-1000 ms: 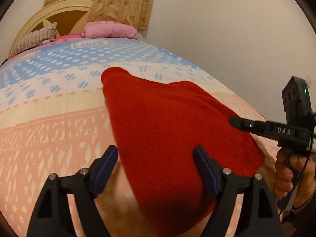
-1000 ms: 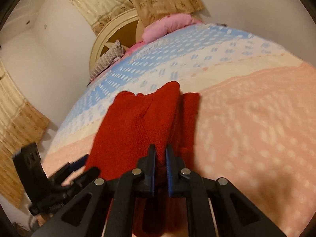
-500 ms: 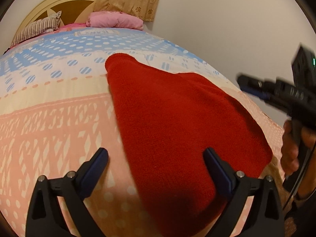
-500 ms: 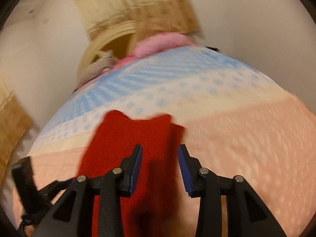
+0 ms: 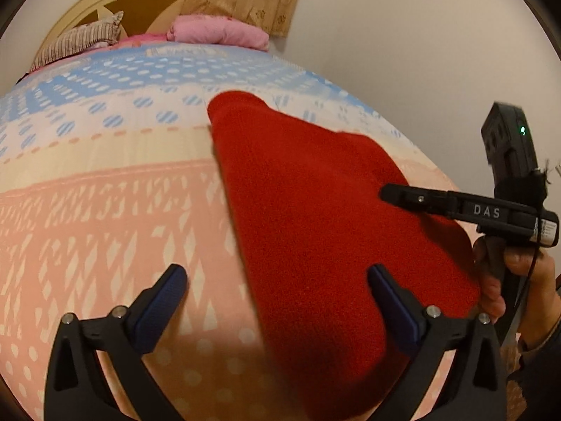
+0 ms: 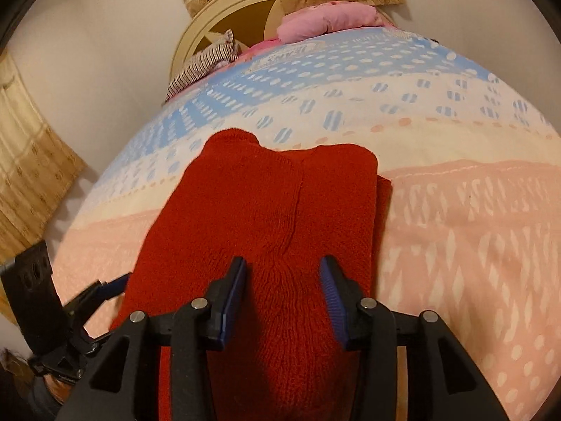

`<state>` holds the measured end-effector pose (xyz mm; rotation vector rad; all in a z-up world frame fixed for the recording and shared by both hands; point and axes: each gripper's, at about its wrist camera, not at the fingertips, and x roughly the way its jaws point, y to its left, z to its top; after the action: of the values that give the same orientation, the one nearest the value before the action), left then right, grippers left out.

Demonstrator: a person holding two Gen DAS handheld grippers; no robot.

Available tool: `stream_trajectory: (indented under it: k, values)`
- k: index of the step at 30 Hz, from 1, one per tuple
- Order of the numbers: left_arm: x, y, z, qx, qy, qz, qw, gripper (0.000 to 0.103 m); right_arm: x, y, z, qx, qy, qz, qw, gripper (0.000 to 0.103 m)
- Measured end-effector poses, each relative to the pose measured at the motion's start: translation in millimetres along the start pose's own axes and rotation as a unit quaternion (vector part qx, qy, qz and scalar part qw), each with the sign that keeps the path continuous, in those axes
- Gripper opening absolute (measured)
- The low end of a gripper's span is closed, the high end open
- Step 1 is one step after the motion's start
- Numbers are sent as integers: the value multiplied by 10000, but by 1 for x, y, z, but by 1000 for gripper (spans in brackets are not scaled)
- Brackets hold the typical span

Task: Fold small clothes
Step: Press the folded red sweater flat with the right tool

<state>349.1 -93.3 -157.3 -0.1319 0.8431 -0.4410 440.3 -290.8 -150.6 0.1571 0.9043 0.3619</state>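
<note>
We've laid one fold over the red garment (image 6: 266, 210) on the bed (image 6: 473, 238); both grippers' jaws just opened, empty; more folds likely remain.

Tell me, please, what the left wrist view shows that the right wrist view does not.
Only the left wrist view shows the right claw from the side and the hand holding it, beside the red garment's edge. Only the right wrist view shows the garment's folded top layer with a lower layer sticking out, and the left claw at its other edge. Both views share the garment lying flat on the patterned bedspread, the pink pillow and the headboard. Both claws are open, gripping nothing.
</note>
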Motion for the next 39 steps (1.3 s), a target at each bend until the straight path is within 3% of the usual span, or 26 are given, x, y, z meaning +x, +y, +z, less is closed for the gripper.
stream_trajectory:
  k: [2, 6, 10, 16, 30, 31, 32, 37, 39]
  values:
    - [2, 2, -1, -56, 48, -46, 10000, 103, -1, 7, 5, -172, 63, -111, 9998, 44]
    - [3, 3, -2, -102, 88, -39, 9999, 103, -15, 9, 19, -172, -284, -179, 9993, 45]
    - [3, -2, -2, -16, 91, 43, 9999, 103, 5, -4, 16, -157, 78, -278, 9995, 45]
    - [4, -6, -3, 99, 82, 137, 9998, 103, 0, -23, -3, 64, -265, -79, 9996, 46]
    - [1, -12, -5, 238, 38, 377, 9990, 103, -2, -46, -15, 614, -509, 364, 9961, 46]
    - [1, -11, -4, 209, 70, 350, 9991, 103, -3, -47, -15, 644, -501, 358, 9960, 49]
    - [2, -9, -4, 165, 97, 316, 9993, 103, 0, -49, -16, 748, -388, 203, 9962, 67]
    - [5, -4, 5, 3, 289, 114, 9995, 103, 1, -55, -15, 895, -359, 352, 9947, 67]
    - [1, -6, 11, 130, 201, 108, 9997, 103, 1, -56, -15, 917, -370, 377, 9944, 67]
